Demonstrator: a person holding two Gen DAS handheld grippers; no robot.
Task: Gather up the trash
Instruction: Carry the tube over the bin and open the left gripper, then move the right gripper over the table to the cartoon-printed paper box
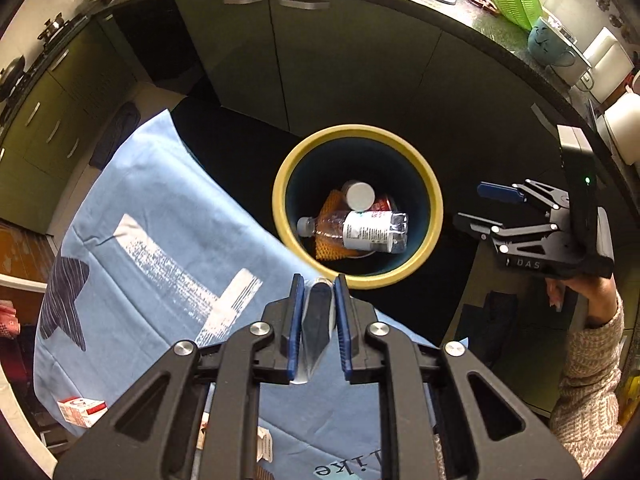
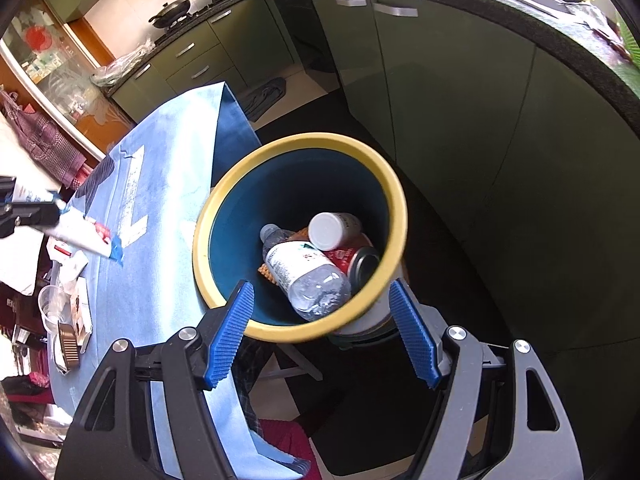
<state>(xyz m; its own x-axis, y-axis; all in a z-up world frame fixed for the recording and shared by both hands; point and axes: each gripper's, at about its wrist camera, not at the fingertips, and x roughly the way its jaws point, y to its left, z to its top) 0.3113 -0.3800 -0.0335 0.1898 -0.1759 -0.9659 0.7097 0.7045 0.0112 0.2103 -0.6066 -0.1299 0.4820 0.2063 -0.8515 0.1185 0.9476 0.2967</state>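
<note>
Bin: yellow-rimmed blue round bin [image 1: 434, 216], frame centre, already holding a clear plastic bottle [image 1: 360, 231], can, white-capped jar.
Left gripper [image 1: 316, 304]: pinching a white-and-blue tube [image 2: 80, 236], carried near the rim.
Right gripper [image 2: 324, 332]: spread, nothing held.
Left: cartons and a clear plastic cup [image 2: 52, 308] on the blue-clothed counter [image 2: 168, 184].

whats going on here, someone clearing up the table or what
A person is clearing trash off a table with a blue cloth, a handheld gripper in each hand. The left gripper is shut on a white tube and hangs just short of the yellow-rimmed bin. The right gripper is open and empty over the bin. A clear plastic bottle, a red can and a white-capped container are already inside.
</note>
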